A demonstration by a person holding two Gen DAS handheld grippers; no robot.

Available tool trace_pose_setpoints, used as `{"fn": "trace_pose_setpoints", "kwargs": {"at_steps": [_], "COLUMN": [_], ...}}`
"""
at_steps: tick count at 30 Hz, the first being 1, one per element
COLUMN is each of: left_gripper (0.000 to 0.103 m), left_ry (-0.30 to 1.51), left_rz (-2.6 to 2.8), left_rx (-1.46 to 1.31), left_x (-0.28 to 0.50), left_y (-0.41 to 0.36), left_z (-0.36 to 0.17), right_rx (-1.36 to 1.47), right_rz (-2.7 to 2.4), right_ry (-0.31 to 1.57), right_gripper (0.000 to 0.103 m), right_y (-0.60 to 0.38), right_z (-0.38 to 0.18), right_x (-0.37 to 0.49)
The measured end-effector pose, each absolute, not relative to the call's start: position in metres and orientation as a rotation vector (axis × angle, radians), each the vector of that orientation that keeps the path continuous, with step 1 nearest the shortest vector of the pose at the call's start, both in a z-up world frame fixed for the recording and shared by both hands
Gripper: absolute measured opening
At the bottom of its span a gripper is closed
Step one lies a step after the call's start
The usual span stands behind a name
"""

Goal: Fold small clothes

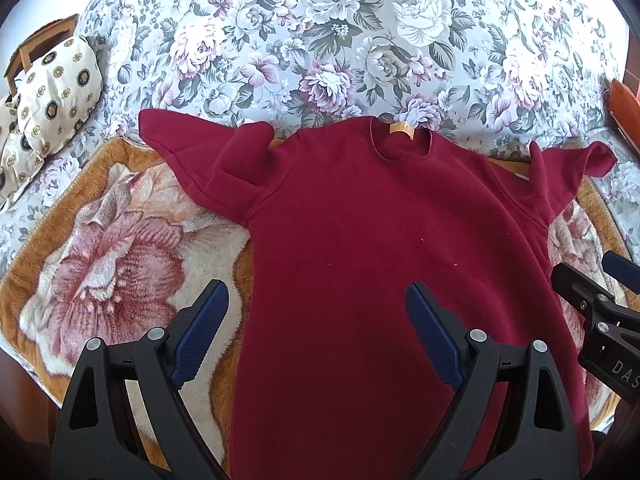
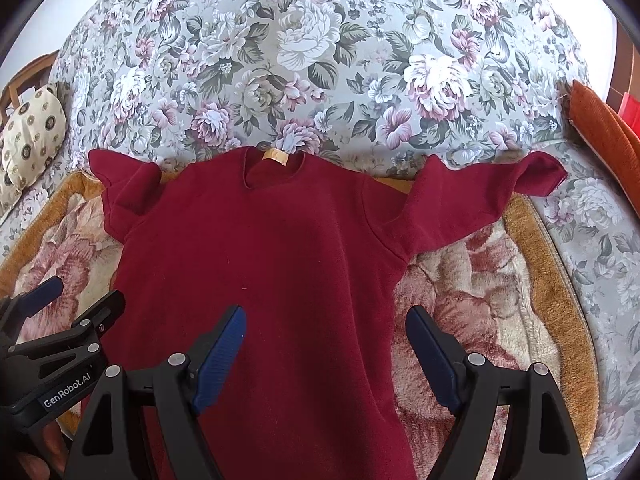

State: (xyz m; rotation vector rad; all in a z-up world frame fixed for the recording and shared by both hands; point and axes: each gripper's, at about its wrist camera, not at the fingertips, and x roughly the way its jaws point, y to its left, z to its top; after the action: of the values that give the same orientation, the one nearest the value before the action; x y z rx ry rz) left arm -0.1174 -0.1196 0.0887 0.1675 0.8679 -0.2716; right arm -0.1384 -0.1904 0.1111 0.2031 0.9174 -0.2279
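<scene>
1. The left hand-held gripper (image 1: 316, 300), black with blue ribbed pads, has its jaws spread wide and grips nothing; it hangs over the lower left part of the garment.
2. The right hand-held gripper (image 2: 326, 326) is likewise spread wide and empty, straddling the garment's right side edge.
3. The dark red fleece sweatshirt (image 1: 360, 248) lies flat, front up, neck away from the cameras, on a plush blanket with a large pink rose and an orange-brown border (image 1: 120, 248).
4. Both short sleeves are spread outward, each bunched at the shoulder; a small yellow label (image 1: 401, 129) sits inside the collar.
5. Beyond, a grey floral bedspread (image 1: 320, 40) covers the bed.
6. A cream cushion with dark medallions (image 1: 56, 92) lies far left.
</scene>
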Motion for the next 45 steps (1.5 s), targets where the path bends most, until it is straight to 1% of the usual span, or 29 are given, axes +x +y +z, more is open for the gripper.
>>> {"fn": "trace_pose_setpoints", "kwargs": {"at_steps": [14, 29, 37, 41, 42, 45], "left_gripper": [0.090, 0.090, 0.090, 0.090, 0.090, 0.090], "left_ry": [0.881, 0.926, 0.972, 0.999, 1.015, 1.023], "left_rz": [-0.257, -0.253, -0.189, -0.122, -0.106, -0.077], "left_rx": [0.176, 0.139, 0.038, -0.056, -0.065, -0.089], "left_x": [-0.084, -0.032, 0.015, 0.027, 0.030, 0.032], "left_y": [-0.122, -0.116, -0.077, -0.042, -0.034, -0.017], "left_z": [0.075, 0.056, 0.047, 0.042, 0.040, 0.037], "right_rx": [0.177, 0.136, 0.117, 0.094, 0.099, 0.131], "right_rz": [-0.224, -0.186, -0.087, 0.012, 0.044, 0.168], "right_ry": [0.934, 0.989, 0.998, 0.963, 0.953, 0.918], "right_gripper": [0.080, 0.080, 0.080, 0.080, 0.080, 0.070], "right_y": [-0.191, -0.184, -0.169, -0.145, -0.138, -0.117], "right_z": [0.100, 0.072, 0.069, 0.083, 0.087, 0.099], "right_x": [-0.097, -0.039, 0.014, 0.051, 0.059, 0.092]}}
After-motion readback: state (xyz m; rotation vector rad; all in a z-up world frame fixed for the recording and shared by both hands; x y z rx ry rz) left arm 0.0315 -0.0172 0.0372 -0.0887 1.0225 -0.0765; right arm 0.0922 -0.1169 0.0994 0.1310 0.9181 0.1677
